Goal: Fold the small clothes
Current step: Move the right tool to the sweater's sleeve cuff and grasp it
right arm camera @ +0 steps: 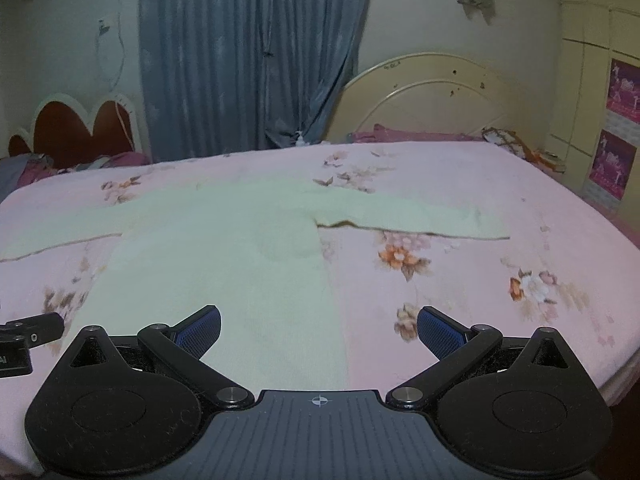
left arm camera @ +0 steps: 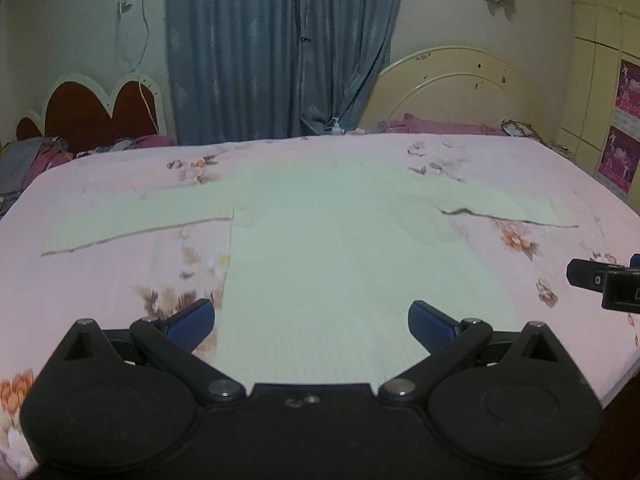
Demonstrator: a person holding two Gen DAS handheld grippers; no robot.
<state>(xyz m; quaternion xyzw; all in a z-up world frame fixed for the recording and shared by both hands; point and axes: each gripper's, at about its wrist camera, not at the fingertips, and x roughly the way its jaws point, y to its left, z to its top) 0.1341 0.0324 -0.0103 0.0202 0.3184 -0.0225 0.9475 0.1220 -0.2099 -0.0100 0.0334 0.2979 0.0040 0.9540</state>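
Note:
A pale green long-sleeved knit top lies flat on the pink floral bedsheet, both sleeves spread out sideways, hem toward me. My left gripper is open and empty, hovering over the hem near its left edge. My right gripper is open and empty over the hem's right edge; the top fills the left half of that view. The right gripper also shows at the right edge of the left wrist view, and the left gripper shows at the left edge of the right wrist view.
A cream headboard with purple pillows stands at the bed's far right. A red heart-shaped headboard and piled clothes are at the far left. Blue curtains hang behind. The bed edge drops off at the right.

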